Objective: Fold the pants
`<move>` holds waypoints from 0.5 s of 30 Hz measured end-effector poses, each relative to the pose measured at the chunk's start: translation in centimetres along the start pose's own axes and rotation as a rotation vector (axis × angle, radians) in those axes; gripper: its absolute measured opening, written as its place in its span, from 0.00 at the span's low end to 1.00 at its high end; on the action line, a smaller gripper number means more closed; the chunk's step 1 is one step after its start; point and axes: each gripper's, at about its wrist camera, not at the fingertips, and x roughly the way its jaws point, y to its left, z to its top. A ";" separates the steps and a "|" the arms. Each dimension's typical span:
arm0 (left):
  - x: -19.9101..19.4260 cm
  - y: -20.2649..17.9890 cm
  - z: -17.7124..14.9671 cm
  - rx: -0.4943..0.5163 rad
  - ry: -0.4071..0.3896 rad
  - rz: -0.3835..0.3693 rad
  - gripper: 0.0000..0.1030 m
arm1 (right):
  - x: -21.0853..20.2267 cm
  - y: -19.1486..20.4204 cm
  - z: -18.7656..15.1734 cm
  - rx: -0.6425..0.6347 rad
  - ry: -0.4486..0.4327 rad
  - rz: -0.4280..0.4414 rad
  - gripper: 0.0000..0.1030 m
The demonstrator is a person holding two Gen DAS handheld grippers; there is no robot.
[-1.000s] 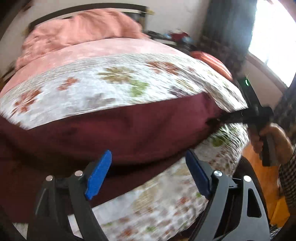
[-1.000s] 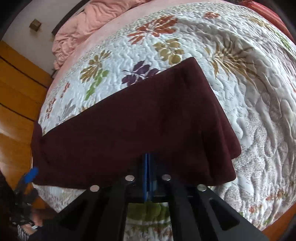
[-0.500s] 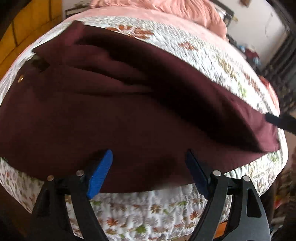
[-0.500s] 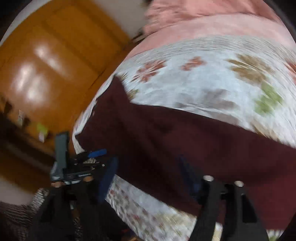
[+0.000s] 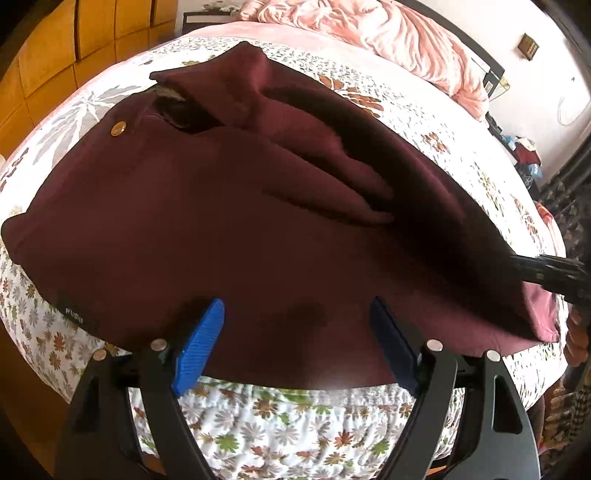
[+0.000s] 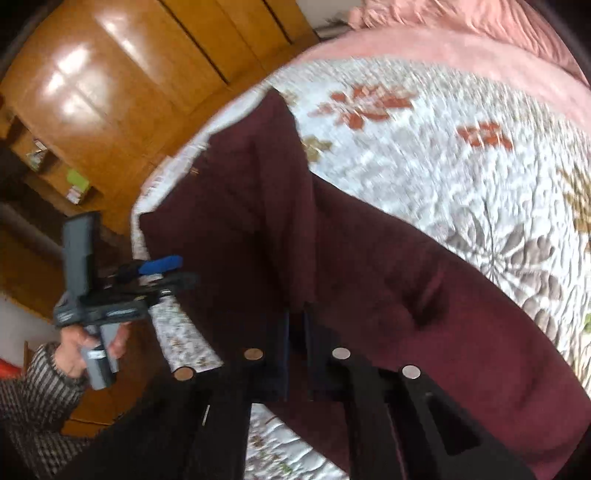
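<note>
Bedding: floral quilt (image 5: 295,435) covers bed, wooden wardrobe (image 6: 122,96) behind.
Left gripper (image 5: 295,343): fingers spread, empty, above waist-end hem.
Pants (image 5: 229,236): maroon, lying across quilt, ridged mid-cloth.
Right gripper (image 6: 295,354): fingers nearly together, pinching pants edge.
Risk: one-sided lift may drag cloth, worsening ridges.

Bright daylight, fisheye warp, rt view blurred

One pair of maroon pants (image 5: 229,236), with one brass button (image 5: 118,128) at the waist. Two grippers: the left gripper (image 5: 297,343) with two blue pads (image 5: 199,347), the right gripper (image 6: 295,354). One floral quilt (image 5: 295,417), one pink blanket (image 5: 388,33), one wooden wardrobe (image 6: 122,92).
</note>
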 end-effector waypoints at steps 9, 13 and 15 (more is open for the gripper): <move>-1.7 1.8 0.7 -0.080 -0.021 -0.020 0.79 | 5.2 3.0 -6.1 -0.096 0.115 -0.065 0.08; -4.4 0.3 3.3 -0.066 -0.067 -0.044 0.85 | 3.9 2.9 -6.0 -0.042 0.071 0.012 0.36; -4.8 -1.2 5.0 -0.023 -0.076 -0.002 0.85 | 2.3 3.5 -6.0 -0.052 0.030 0.025 0.48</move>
